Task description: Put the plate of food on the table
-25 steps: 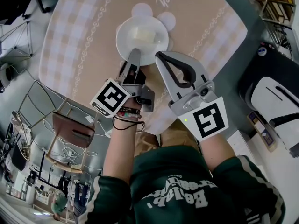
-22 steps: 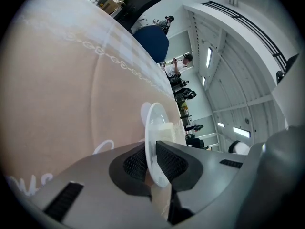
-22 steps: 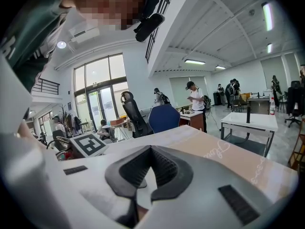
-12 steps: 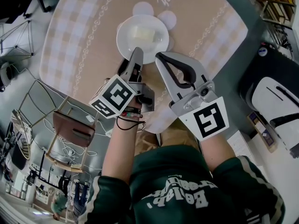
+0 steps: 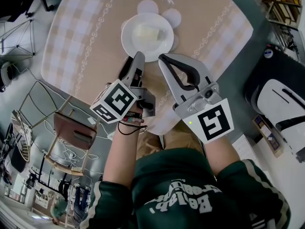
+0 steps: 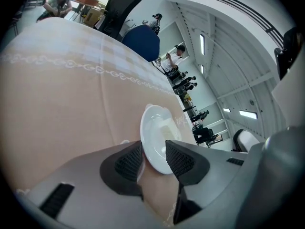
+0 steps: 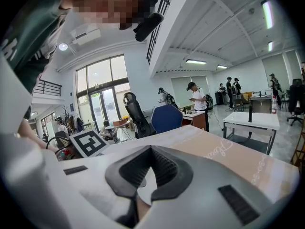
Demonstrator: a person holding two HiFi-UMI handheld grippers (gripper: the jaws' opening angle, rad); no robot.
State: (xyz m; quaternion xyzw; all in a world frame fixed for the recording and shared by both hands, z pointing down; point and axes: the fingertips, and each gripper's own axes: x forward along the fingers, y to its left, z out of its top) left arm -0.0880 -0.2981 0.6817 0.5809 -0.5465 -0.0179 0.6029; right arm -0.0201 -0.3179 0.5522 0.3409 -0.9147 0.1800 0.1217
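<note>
A white plate [image 5: 147, 36] with a pale block of food [image 5: 146, 33] rests on the round table's beige checked cloth [image 5: 86, 42]. My left gripper [image 5: 134, 61] sits at the plate's near rim. Its jaws are opening. In the left gripper view the plate [image 6: 155, 137] has its rim between the two dark pads [image 6: 127, 162], and the pads do not press on it. My right gripper [image 5: 163, 57] hovers just right of the left one, near the plate's edge. It is shut, its tips [image 7: 150, 149] meeting with nothing between them.
A wire-frame chair with a brown seat [image 5: 71, 128] stands below the table's left edge. A black and white seat [image 5: 281, 99] is at the right. The gripper views show a blue chair [image 7: 167, 118], a white table [image 7: 250, 120] and several people standing far off.
My left gripper's jaws have spread apart and let go of the plate's rim, and the gripper has drawn back slightly. The plate stays on the table. The right gripper has not moved.
</note>
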